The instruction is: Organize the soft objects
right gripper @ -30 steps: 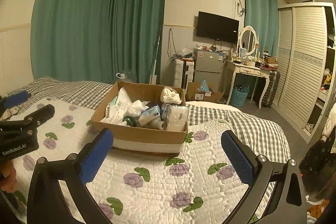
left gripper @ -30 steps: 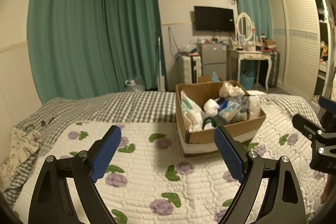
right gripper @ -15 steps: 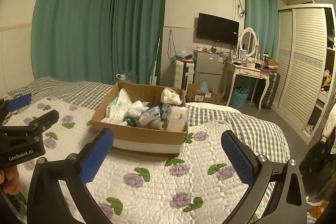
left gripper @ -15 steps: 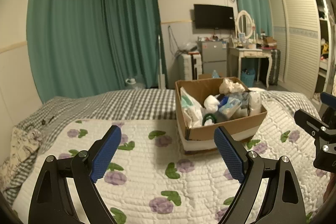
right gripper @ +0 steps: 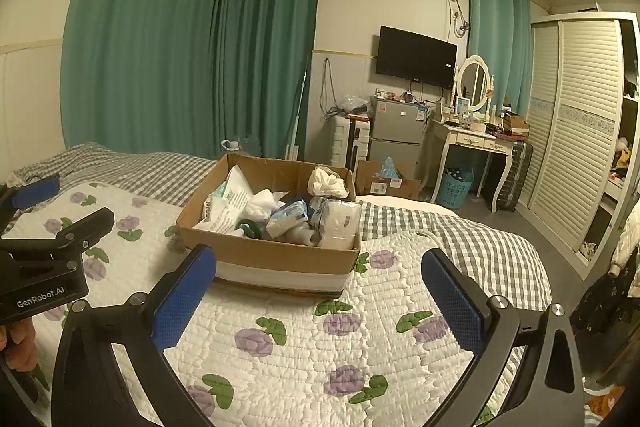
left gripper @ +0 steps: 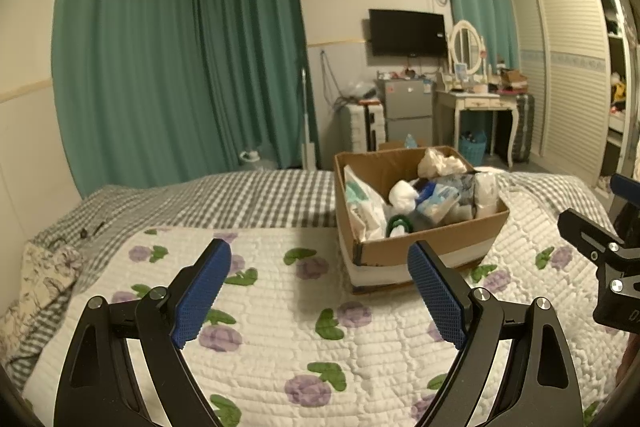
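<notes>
The cardboard box (right gripper: 267, 251) of soft packs is seen resting on the floral quilt (right gripper: 304, 343) of the bed, teal curtains (right gripper: 192, 47) and wall TV (right gripper: 416, 57) behind; left tongs (left gripper: 318, 291) and right tongs (right gripper: 318, 301) are held apart, empty.

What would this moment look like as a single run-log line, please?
stage: approach | left gripper: open, nothing held | right gripper: open, nothing held | cardboard box: on quilt, full of soft items | contact: none
</notes>
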{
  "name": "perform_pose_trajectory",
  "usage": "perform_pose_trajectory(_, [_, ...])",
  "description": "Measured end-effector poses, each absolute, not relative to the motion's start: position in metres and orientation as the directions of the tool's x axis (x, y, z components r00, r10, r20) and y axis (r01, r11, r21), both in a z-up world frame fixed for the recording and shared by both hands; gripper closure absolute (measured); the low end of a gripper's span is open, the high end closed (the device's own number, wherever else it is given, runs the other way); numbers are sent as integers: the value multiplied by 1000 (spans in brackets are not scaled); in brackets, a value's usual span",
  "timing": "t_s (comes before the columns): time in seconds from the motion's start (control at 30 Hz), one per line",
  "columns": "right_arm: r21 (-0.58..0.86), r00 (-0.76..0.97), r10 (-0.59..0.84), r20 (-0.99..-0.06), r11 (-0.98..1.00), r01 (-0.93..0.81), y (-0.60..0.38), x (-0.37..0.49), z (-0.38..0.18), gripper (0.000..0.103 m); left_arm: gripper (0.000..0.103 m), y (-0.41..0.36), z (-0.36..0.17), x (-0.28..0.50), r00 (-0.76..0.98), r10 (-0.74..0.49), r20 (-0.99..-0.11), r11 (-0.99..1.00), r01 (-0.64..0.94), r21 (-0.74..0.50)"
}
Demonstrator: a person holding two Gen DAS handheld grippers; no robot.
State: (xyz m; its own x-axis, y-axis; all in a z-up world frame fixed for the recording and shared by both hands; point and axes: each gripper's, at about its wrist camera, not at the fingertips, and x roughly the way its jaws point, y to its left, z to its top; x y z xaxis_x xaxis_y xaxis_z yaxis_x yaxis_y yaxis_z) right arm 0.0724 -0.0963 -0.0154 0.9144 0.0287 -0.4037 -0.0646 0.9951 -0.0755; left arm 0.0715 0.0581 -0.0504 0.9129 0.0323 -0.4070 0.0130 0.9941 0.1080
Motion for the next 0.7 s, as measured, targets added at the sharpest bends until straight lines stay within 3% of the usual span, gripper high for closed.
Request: perform_pose_trajectory(0.7, [-78,915,20,-402,995,-56,-100,69,-16,0,12,54,-57,72,910,44,-413,990,16,141])
